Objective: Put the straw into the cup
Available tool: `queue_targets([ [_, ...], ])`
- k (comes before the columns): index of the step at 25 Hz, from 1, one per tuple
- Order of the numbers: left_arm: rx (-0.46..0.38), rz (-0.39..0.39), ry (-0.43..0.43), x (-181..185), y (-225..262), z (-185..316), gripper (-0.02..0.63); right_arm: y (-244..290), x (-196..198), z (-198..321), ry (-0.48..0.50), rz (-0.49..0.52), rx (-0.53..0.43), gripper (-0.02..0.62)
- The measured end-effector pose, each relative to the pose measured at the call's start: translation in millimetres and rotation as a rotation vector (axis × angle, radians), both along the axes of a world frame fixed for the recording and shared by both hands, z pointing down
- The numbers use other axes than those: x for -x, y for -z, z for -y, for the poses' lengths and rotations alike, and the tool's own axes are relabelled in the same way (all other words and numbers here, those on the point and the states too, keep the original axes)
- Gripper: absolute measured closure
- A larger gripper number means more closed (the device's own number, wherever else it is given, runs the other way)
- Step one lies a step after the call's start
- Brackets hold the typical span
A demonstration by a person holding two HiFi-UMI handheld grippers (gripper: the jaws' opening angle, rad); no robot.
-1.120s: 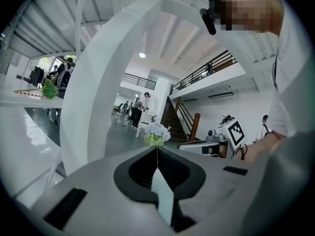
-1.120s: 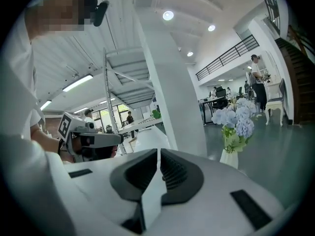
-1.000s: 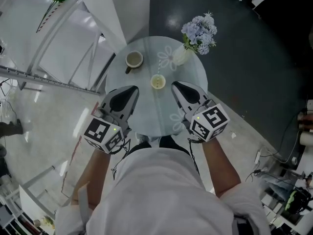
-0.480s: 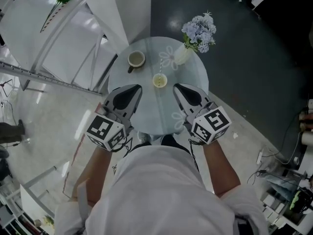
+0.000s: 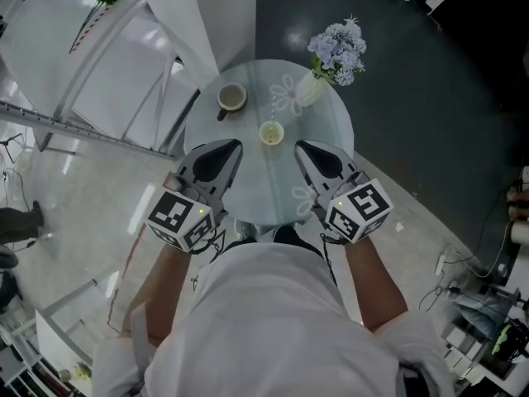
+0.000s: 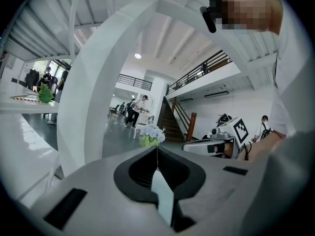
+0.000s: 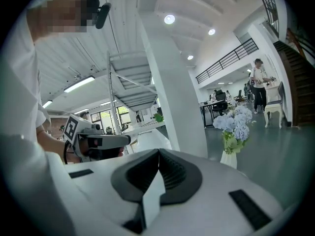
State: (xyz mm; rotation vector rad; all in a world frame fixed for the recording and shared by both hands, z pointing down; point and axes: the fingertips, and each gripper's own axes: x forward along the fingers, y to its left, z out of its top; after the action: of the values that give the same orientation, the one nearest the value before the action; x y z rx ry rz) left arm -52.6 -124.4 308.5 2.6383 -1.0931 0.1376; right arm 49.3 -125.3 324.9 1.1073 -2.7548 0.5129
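Caught only from the head view: small cup (image 5: 271, 133) on the round table (image 5: 264, 184), thin straw (image 5: 272, 107) just beyond it, mug (image 5: 231, 98) further left. From the gripper views: left gripper (image 6: 157, 152) and right gripper (image 7: 158, 155) both pinched together, empty, flowers (image 7: 235, 123) beyond.

"Dim from the head view, isn't it? There's just some glare on the floor (image 5: 295, 36) at top centre."
"The ceiling lamps (image 7: 169, 19) glow brightly in the right gripper view. Both gripper views bend and go black at the edges."
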Motion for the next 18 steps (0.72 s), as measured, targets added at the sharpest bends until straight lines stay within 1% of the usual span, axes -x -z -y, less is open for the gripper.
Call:
queue_targets([
  [18,0.02,-0.002,-0.003,-6.8,-7.8,-1.1,0.584,-10.4,-5.0,0.3,0.011,-0.014,0.021,0.572],
])
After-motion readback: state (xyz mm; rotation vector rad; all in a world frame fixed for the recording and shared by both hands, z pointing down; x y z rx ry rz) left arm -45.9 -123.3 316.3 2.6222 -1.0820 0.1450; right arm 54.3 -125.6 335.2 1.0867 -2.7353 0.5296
